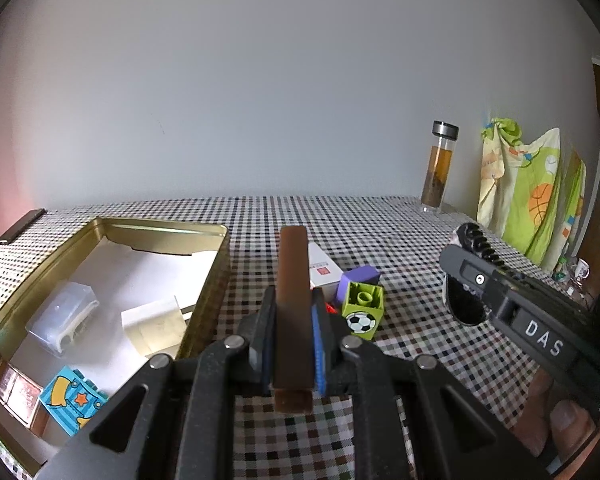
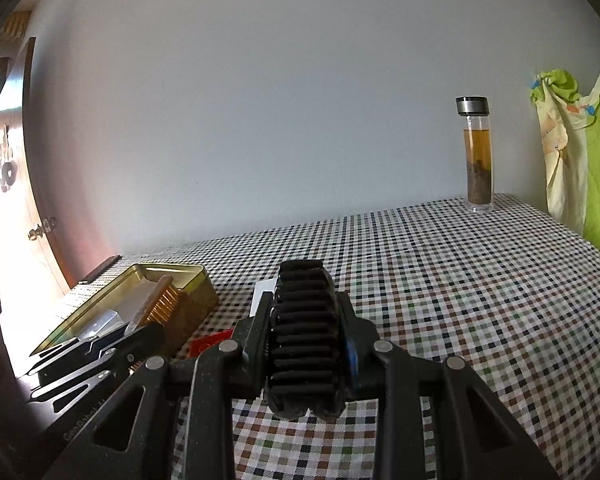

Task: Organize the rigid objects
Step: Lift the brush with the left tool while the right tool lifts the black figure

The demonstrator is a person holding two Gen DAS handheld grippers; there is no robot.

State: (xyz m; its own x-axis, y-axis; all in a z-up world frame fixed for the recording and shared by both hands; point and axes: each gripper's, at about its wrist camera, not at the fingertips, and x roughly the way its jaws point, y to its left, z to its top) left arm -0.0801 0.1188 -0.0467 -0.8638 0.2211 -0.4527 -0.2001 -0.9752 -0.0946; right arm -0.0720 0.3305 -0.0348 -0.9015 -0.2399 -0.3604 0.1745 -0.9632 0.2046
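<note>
**Checked counter and what sits on it**

Counter w/ small multicolour check cloth, set against a plain pale wall. Far right corner: tall glass bottle w/ metal cap, upright, amber liquid and dark sediment. Left side: open gold tin, shallow, rectangular. Just right of the tin, a cluster near centre: white box w/ red mark, purple block, lime green block w/ football print, something small and red, partly hidden.
</note>
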